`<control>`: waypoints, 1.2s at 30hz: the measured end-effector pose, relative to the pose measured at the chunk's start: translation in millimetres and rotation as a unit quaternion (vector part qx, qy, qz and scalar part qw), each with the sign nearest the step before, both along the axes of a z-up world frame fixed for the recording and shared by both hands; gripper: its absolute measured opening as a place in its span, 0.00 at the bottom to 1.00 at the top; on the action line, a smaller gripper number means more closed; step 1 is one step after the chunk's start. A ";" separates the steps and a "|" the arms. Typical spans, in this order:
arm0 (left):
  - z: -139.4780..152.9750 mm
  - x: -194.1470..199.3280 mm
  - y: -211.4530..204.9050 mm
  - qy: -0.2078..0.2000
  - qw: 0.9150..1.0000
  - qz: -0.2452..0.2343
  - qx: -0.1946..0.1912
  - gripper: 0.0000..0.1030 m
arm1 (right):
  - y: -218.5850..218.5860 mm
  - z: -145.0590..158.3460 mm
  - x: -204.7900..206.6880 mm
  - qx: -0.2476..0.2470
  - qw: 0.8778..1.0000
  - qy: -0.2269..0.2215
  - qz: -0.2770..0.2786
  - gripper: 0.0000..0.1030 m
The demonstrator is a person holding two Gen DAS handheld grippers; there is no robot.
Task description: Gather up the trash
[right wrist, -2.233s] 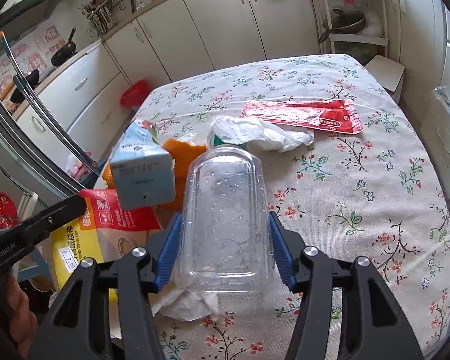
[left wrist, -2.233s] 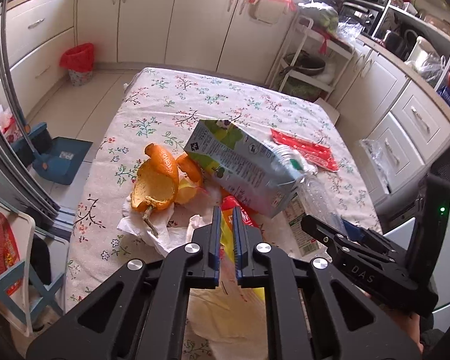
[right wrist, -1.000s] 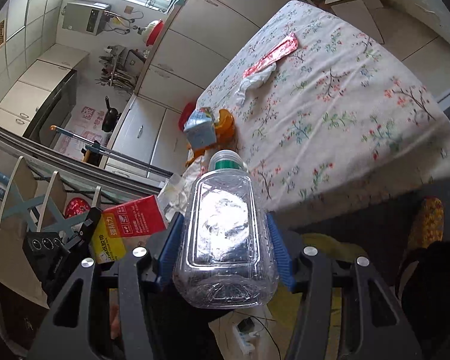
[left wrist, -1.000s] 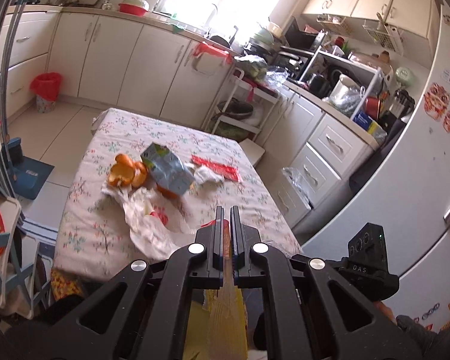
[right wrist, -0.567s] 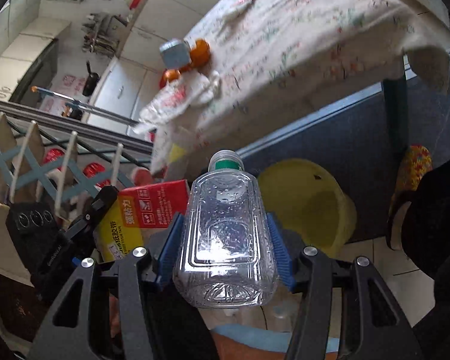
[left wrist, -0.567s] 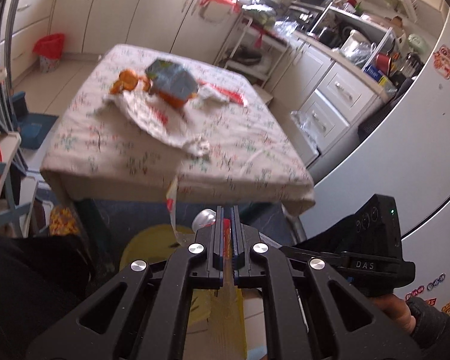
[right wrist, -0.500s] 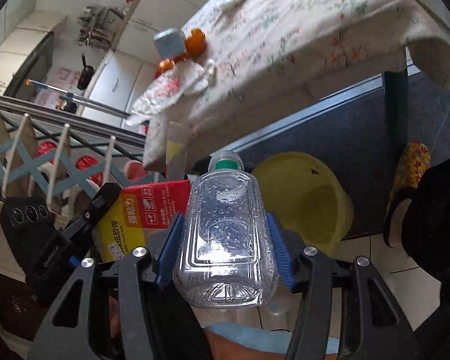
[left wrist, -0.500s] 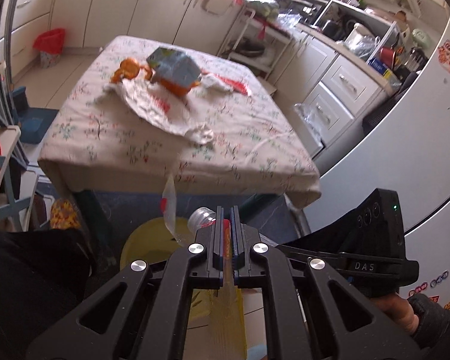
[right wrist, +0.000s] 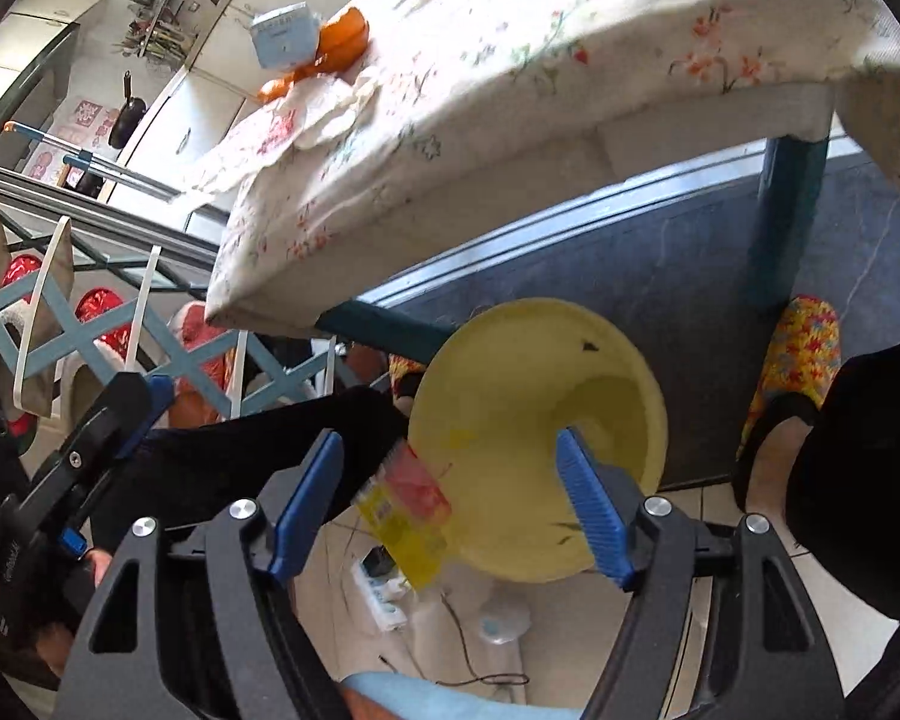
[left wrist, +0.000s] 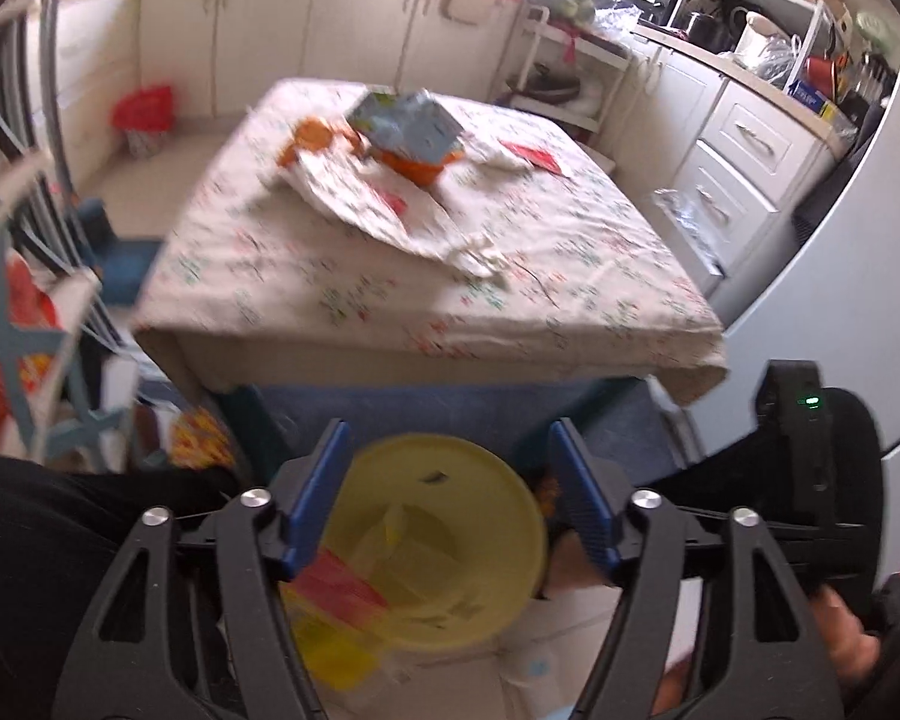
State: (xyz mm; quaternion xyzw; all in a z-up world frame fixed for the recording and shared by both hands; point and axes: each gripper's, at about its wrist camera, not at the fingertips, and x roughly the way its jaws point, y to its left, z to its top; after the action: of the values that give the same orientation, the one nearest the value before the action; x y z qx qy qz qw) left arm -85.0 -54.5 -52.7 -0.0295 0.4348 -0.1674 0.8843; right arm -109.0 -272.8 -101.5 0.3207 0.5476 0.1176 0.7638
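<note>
Risk: the red-and-yellow wrapper (right wrist: 411, 504) is at the rim of the yellow bin (right wrist: 624, 384) and may tip outside. Left gripper (left wrist: 444, 492) and right gripper (right wrist: 450, 504) have just been opening, now wide, empty. Juice carton (left wrist: 405, 120) and orange peel (left wrist: 312, 135) (blurred) remain on the table (left wrist: 330, 300).

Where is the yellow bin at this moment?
The yellow bin stands on the floor just in front of the table, low and central in both wrist views, framed between each gripper's open fingers.
</note>
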 end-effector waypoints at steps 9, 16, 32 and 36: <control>19.9 -7.0 2.1 -0.068 0.996 0.027 0.053 0.78 | 14.6 31.1 -6.0 -0.098 0.991 -0.092 0.015 0.74; 19.6 0.7 35.2 -0.053 0.996 0.072 0.007 0.80 | 18.8 35.4 -7.2 -0.132 0.985 -0.110 0.028 0.77; -92.6 13.8 118.2 0.204 0.961 0.171 0.079 0.80 | 41.6 105.9 31.5 -0.133 0.966 -0.208 0.074 0.82; -161.3 3.6 114.2 0.329 0.920 0.149 0.149 0.79 | 53.0 143.4 82.7 -0.161 0.942 -0.273 0.110 0.83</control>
State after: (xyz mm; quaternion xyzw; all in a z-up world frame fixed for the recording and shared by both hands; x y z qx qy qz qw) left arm -81.4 59.7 -214.1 -0.0154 0.7119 0.0520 0.7002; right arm -26.3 -219.8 41.9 0.0863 0.3613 0.1941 0.9079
